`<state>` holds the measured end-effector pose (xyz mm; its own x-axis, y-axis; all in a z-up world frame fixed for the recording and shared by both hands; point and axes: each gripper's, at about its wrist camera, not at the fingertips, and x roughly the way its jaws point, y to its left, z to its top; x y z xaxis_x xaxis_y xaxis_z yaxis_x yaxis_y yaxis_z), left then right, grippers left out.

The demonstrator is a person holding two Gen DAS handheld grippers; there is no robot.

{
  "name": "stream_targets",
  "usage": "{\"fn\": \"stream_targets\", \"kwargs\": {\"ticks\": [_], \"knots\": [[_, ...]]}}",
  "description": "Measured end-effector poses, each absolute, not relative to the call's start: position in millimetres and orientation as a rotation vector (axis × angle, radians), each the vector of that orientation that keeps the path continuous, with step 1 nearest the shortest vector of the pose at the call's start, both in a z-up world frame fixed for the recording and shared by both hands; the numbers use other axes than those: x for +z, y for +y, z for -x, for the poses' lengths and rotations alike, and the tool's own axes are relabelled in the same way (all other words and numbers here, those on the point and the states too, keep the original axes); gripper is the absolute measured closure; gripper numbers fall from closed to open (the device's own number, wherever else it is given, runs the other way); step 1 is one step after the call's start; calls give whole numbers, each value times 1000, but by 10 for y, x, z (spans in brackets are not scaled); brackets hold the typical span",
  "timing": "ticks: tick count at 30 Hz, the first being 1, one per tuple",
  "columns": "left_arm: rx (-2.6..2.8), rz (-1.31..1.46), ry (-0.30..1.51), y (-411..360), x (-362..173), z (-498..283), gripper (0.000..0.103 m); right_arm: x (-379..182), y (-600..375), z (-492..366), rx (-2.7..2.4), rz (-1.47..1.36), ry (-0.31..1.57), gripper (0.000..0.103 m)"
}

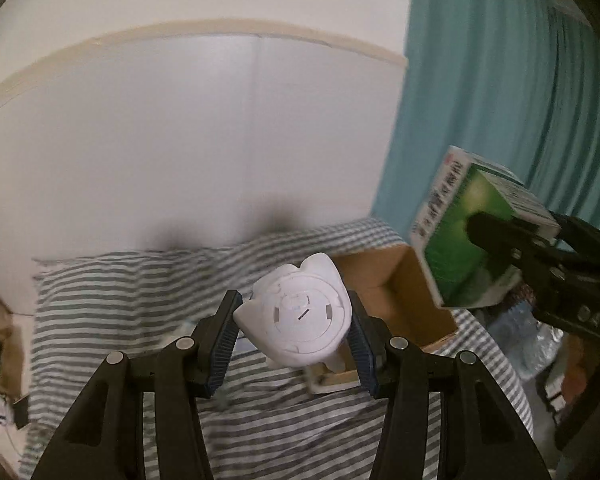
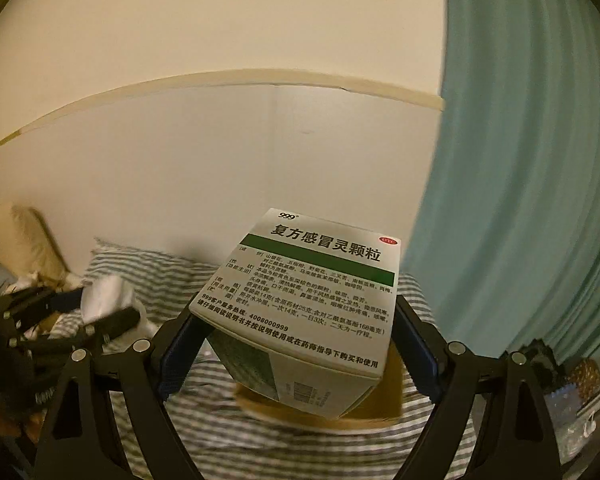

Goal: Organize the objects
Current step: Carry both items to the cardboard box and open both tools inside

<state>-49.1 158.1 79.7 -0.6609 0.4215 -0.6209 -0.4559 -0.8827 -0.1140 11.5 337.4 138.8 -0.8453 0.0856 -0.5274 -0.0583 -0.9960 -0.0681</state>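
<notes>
Above the bed with the grey-and-white striped cloth (image 1: 140,292) I count two grippers, and each one carries one thing. The left gripper (image 1: 294,326) has its two ribbed blue pads (image 1: 224,340) pressed on both sides of a white plastic piggy-shaped figure (image 1: 296,316); its round bottom plate with a small slot faces the camera, and the surface looks smooth and matte. The right gripper (image 2: 296,334) is closed on a white and green cardboard medicine box (image 2: 312,292), rectangular, with a green band and many lines of printed Chinese text on the top face. This box is tilted and hangs in the air over one open brown cardboard box (image 1: 384,292), which lies on the striped cloth. The figure is also in the air, just left of that brown box. Behind them are a plain white wall panel (image 1: 180,140) with a beige edge strip, and one teal curtain (image 1: 500,100) with soft vertical folds at the right.
</notes>
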Motion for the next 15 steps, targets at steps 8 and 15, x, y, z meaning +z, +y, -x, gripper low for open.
{"fn": "stream_targets", "kwargs": {"ticks": [8,15], "knots": [[2397,1017,99,2261,297,970,51,747,4026,490,2829,1078,53,16],[2344,1070,172,2702,-124,1021,51,333,4220,735,2776,1201,92,16]]}}
